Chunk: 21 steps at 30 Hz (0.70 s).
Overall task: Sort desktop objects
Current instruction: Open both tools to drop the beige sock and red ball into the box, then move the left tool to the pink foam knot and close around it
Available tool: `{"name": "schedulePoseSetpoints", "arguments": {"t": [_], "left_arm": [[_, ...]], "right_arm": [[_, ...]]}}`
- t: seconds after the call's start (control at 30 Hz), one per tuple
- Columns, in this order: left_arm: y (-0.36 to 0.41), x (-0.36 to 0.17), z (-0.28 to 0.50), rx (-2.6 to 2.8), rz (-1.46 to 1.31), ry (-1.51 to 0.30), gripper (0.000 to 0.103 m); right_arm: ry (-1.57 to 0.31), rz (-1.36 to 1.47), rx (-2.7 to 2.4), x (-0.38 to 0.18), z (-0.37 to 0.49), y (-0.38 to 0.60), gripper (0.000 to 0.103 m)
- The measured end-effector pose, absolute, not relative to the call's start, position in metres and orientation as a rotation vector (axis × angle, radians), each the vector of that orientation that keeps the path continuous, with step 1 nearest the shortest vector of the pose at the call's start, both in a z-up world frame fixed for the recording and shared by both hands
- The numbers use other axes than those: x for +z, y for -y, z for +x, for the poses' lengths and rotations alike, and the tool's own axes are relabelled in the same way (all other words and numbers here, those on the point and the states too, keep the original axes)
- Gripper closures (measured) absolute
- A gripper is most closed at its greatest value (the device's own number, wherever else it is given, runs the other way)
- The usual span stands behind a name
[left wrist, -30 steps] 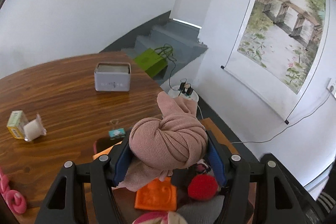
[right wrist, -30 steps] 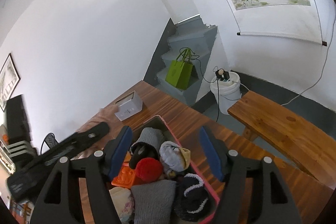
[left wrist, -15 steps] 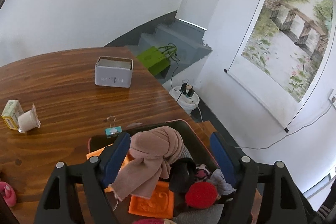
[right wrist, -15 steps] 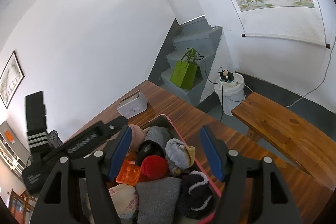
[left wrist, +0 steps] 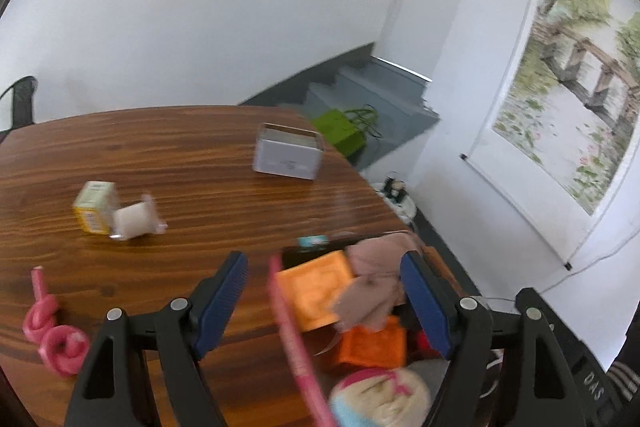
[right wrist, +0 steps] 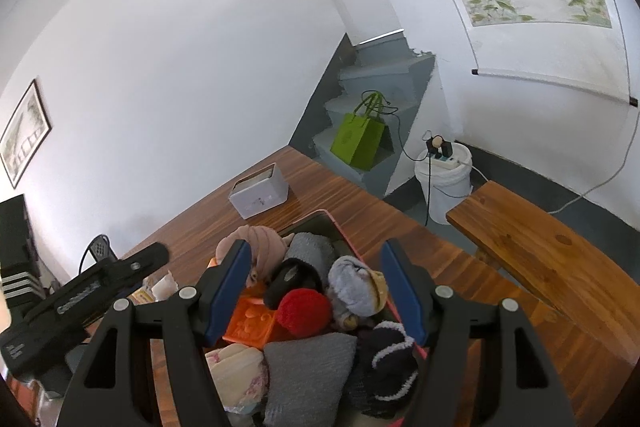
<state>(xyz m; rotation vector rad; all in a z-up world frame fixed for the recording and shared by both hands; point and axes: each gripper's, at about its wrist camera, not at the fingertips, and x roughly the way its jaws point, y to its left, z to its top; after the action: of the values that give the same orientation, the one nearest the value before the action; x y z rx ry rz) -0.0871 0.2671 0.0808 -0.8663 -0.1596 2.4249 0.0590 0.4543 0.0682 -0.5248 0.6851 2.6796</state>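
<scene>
Released since the earlier frame, the pink knotted cloth [left wrist: 376,267] now lies in the bin [right wrist: 344,231]; both the left gripper [left wrist: 324,303] and right gripper [right wrist: 316,291] are spread empty. Next, the carton [left wrist: 94,213] at ten o'clock is probably sought.

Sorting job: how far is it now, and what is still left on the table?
Mostly done: the bin already holds the pink cloth, socks and orange blocks. Nothing is in hand: the left gripper and right gripper are both open. Left on the table: a yellow box, a white cup, a pink twist, a clip and a grey tin.
</scene>
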Motion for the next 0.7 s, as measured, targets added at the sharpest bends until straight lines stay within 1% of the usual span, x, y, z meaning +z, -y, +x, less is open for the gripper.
{"name": "schedulePoseSetpoints", "arguments": {"t": [0.07,0.13,0.37,0.57,0.7], "left_arm": [[-0.248,0.079,-0.085,2.474,-0.861,0.169,0.008],[-0.229,0.077,-0.082,2.532,-0.841,0.185,0.004],[-0.147,0.065,-0.079,2.676,-0.858,0.175,0.004],[-0.061,0.044,-0.095,2.836,-0.955,0.342,0.004],[-0.051,0.029,-0.113,2.828,-1.021,0.349,0.004]], "right_arm": [[-0.662,-0.528,2.689,0.068,0.058,-0.45,0.032],[-0.639,-0.53,2.702,0.067,0.056,-0.445,0.032],[-0.574,-0.538,2.728,0.063,0.053,-0.431,0.032],[-0.533,-0.455,2.72,0.066,0.059,-0.422,0.032],[-0.497,-0.452,2.702,0.064,0.056,-0.413,0.032]]}}
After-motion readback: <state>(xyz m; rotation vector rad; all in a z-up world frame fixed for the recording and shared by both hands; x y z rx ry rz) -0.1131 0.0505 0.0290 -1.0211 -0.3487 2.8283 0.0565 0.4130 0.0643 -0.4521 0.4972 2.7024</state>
